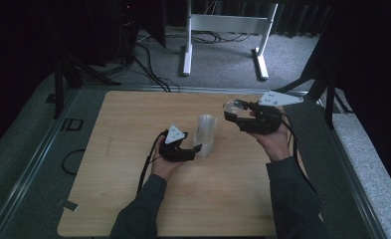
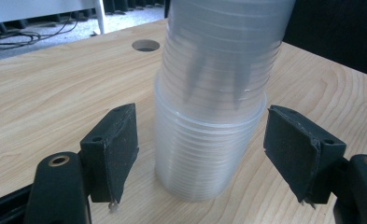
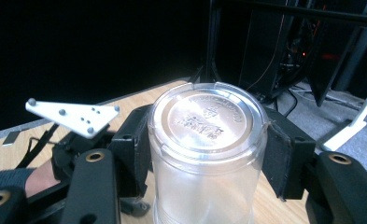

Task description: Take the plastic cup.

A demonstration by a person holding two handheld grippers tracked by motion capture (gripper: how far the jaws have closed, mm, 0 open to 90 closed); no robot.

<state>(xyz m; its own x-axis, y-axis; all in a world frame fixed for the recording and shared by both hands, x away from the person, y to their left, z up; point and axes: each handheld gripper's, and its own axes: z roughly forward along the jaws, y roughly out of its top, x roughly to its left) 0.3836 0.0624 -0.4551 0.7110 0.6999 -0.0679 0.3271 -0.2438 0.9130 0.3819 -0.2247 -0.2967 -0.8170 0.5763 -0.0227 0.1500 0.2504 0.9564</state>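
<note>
A tall stack of clear plastic cups [image 1: 205, 134] stands upside down near the middle of the wooden table [image 1: 128, 124]. My left gripper [image 1: 196, 149] is low at the stack's base. In the left gripper view its jaws straddle the stack [image 2: 214, 121] with a small gap on each side, so my left gripper [image 2: 202, 149] is open. My right gripper [image 1: 233, 113] hovers to the right and farther back, shut on a single clear cup [image 1: 234, 105]. In the right gripper view that cup [image 3: 208, 121] shows its embossed base, pinched between both pads of my right gripper [image 3: 208, 154].
A round cable hole [image 2: 145, 45] pierces the tabletop behind the stack. Beyond the table's far edge stand a white desk frame [image 1: 223, 30] and cables on grey carpet. Dark stands flank both sides. A metal rail [image 1: 34, 154] runs along the left.
</note>
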